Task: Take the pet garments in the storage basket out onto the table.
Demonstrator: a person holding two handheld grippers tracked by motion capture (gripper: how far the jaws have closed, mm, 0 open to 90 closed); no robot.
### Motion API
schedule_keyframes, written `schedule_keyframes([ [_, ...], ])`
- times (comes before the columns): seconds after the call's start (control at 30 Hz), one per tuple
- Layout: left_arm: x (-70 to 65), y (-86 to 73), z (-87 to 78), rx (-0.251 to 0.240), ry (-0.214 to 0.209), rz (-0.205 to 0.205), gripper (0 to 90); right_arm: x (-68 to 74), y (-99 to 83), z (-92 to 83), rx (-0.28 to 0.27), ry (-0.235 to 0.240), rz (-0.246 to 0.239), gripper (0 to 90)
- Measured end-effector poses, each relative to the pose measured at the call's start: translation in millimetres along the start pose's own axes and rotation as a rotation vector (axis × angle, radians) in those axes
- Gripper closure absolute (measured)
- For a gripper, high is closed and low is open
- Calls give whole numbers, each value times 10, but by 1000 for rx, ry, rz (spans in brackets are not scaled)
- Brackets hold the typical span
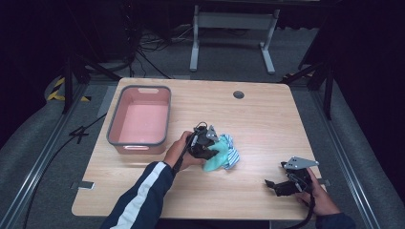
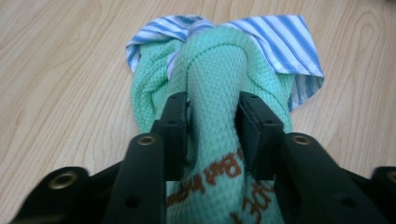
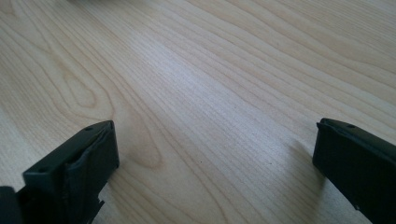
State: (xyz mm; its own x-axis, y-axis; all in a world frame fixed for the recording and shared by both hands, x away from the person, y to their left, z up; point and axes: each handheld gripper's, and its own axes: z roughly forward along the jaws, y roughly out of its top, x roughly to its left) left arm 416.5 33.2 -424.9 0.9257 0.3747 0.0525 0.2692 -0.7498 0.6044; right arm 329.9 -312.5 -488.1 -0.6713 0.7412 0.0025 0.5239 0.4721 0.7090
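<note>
1. Left of centre in the high view: a pink bin with a grey rim [image 1: 111,125], standing on the wooden desk [image 1: 267,119], open side up, nothing visible inside.
2. Lower left of centre: a dark sleeve with a white stripe [image 1: 143,195] coming in from the bottom edge, the left hand [image 1: 177,151] wrapped around the body of the left tongs [image 1: 210,151], just right of the bin and apart from it.
3. Centre of the frame: left tongs pinching a raised fold of the green cloth [image 1: 216,161]. In the left gripper view, tongs [image 2: 212,107] with both black pads against the sides of that green waffle-knit fold [image 2: 215,70], brown lettering on the cloth low in the frame, too cut off to read.
4. Just right of that: a blue-and-white striped cloth [image 1: 232,151] bunched together with the green one, both lying on the desk near its middle. In the left gripper view, striped cloth [image 2: 285,39] at the top, wrapped behind and partly around the green.
5. Upper centre-right: a small dark round hole [image 1: 238,94] near the far edge of the desk.
6. Lower right: right tongs [image 1: 274,186] held by the right hand [image 1: 320,196], low over the desk, well apart from the cloths. In the right gripper view, tongs [image 3: 215,140] spread wide, bare wood grain between them, nothing held.
</note>
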Motion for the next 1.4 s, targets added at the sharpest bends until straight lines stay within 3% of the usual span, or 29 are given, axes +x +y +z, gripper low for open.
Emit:
schedule_keyframes([
  [0.17,-31,14,-74,-21,-2,5,540,0,0,0,0,0,0,5],
  [0.33,-81,32,-183,-18,23,35,423,0,0,0,0,0,0,5],
  [0.43,-103,23,-297,-32,30,31,319,0,0,0,0,0,0,5],
  [0.6,-144,-44,-446,-43,46,45,254,0,0,0,0,0,0,5],
  [0.67,-151,-85,-503,-57,39,44,254,0,0,0,0,0,0,5],
  [0.7,-178,-127,-559,-56,65,56,250,0,0,0,0,0,0,5],
  [0.73,-178,-127,-559,-56,65,56,245,0,0,0,0,0,0,5],
  [1.1,-259,-420,-840,-20,112,111,244,1,-1,0,0,0,1,5],
  [1.23,-273,-525,-904,-11,130,111,238,2,-1,-2,0,-1,4,5],
  [1.4,-281,-670,-976,-11,117,94,240,3,-2,-2,-1,-1,6,5],
])
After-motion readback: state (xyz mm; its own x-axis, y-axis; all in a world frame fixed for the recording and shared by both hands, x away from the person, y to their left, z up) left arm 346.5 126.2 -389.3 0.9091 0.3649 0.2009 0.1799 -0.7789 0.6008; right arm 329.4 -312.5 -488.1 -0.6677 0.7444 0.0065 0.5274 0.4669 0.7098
